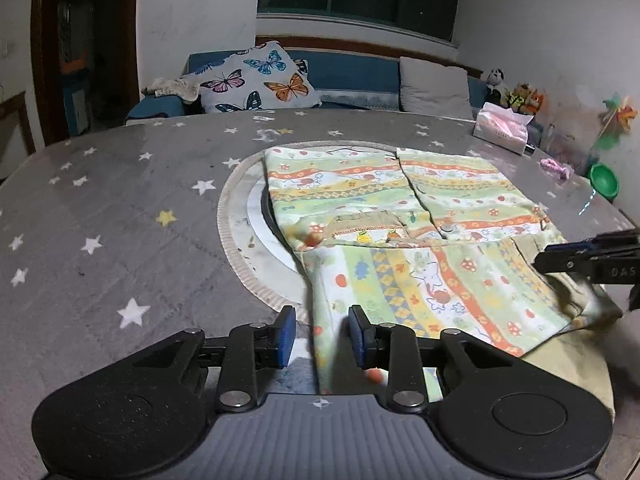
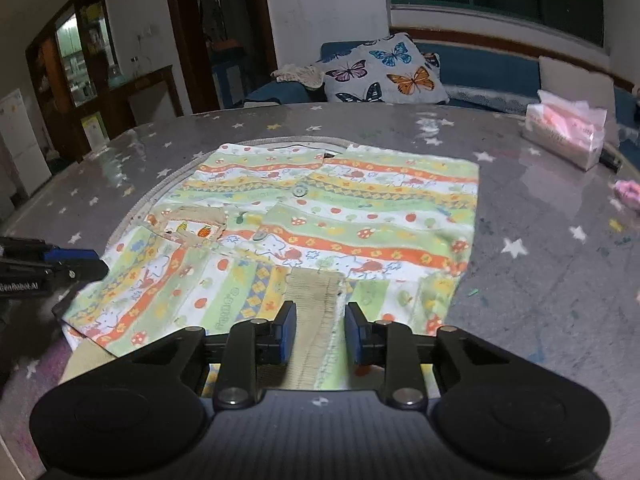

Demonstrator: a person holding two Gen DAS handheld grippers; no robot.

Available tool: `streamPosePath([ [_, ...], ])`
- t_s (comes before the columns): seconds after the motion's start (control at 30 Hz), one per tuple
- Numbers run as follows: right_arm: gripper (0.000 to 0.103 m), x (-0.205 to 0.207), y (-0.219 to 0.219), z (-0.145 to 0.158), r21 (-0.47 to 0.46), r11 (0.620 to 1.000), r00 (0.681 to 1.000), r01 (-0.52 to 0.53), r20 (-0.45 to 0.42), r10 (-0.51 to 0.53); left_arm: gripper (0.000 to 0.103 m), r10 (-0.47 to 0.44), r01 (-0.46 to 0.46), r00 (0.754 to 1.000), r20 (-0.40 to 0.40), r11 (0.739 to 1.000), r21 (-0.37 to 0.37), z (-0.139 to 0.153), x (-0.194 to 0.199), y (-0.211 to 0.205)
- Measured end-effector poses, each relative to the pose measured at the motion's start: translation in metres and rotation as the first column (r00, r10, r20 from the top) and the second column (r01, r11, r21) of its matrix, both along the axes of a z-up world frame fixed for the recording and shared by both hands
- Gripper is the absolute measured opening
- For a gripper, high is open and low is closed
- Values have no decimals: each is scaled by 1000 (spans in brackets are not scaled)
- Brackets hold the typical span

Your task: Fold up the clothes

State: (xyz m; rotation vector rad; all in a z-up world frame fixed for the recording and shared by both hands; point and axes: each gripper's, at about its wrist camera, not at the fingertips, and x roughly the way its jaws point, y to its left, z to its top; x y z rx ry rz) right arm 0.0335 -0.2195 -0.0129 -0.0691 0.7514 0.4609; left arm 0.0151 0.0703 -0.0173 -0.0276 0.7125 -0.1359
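Observation:
A child's patterned garment (image 1: 400, 200) (image 2: 340, 216), striped green, orange and yellow, lies spread flat on the grey star-printed tablecloth (image 1: 120, 208) (image 2: 540, 280). My left gripper (image 1: 322, 334) hovers over the garment's near left edge. Its blue pads (image 1: 286, 334) stand apart, with a strip of cloth lying beneath the gap. My right gripper (image 2: 320, 332) straddles a beige ribbed cuff (image 2: 316, 304) at the near edge, and its pads are not pinching the cuff. The right gripper's fingertips (image 1: 540, 260) show at the right edge of the left wrist view. The left gripper's fingertips (image 2: 100, 266) show at the left edge of the right wrist view.
A round ribbed mat (image 1: 228, 216) lies under the garment's left part. A tissue pack (image 1: 502, 128) (image 2: 564, 136), a pink item (image 1: 554, 168) and a green bowl (image 1: 604, 180) sit at the far right. Behind the table stands a blue sofa with a butterfly cushion (image 1: 260, 80).

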Motion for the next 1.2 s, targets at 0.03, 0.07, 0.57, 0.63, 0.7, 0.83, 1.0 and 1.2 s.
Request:
streamPosePath([
  [0.03,26,-1,-1,3,-8,1000,1000,1,10,-1,31,0,0,1000,10,1000,3,3,0,0],
  [0.07,26,-2,-1,5,-4,1000,1000,-3,15,3,31,-2,2,1000,22,1000,3,6,1,0],
  [0.57,27,-29,7,9,-45,986,986,-162,22,163,38,-137,127,989,52,979,157,-1,-7,-31],
  [0.63,27,-32,6,8,-49,984,985,-172,17,173,39,-142,132,989,49,977,169,-3,-13,-28],
  [0.7,28,-35,6,4,-60,981,983,-182,11,183,39,-154,141,987,49,969,201,-6,-20,-29],
  [0.83,31,-42,4,7,-63,979,980,-194,28,196,54,-231,193,969,89,929,315,-2,-45,-41],
  [1.0,37,-49,1,12,-80,973,975,-214,36,218,68,-379,295,919,104,840,456,-6,-72,-68],
  [1.2,42,-58,-7,15,-103,971,974,-217,36,222,68,-524,390,844,111,742,545,-20,-86,-98],
])
